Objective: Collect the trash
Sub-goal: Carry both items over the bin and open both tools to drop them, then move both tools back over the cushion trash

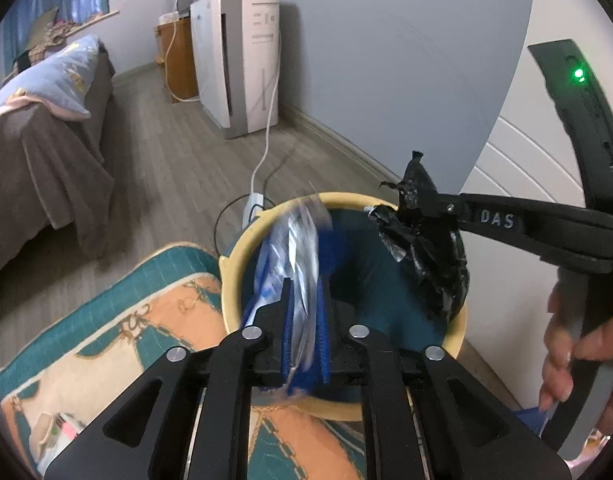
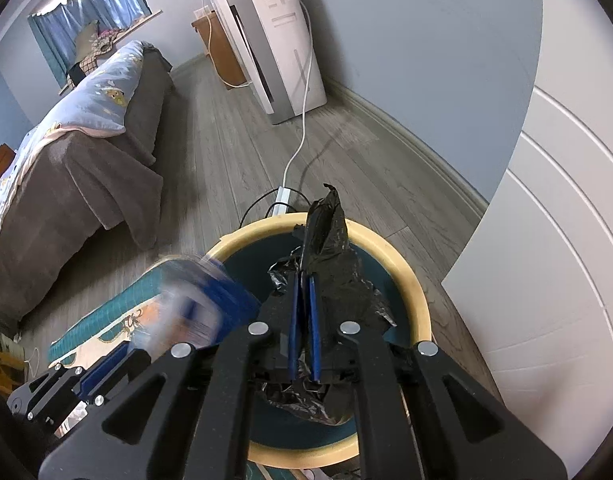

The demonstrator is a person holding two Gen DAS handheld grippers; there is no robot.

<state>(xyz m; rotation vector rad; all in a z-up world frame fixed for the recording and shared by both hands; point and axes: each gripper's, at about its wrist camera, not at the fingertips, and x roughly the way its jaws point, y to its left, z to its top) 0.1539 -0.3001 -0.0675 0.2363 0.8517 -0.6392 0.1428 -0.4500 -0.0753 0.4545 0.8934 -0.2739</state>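
A round bin with a cream rim and a dark teal inside stands on the floor below both grippers. My left gripper hangs over its left half. A blue and silver wrapper lies between the blue pads; the pads stand slightly apart and the wrapper is blurred and loose. My right gripper reaches in from the right, shut on a crumpled black plastic bag that hangs over the bin's right side. In the right wrist view the right gripper pinches the bag above the bin, and the blurred wrapper is at the left.
A teal and orange patterned quilt lies left of the bin. A bed with a brown blanket fills the left side. A white appliance stands by the far wall, with its cable and a power strip behind the bin. A white door is on the right.
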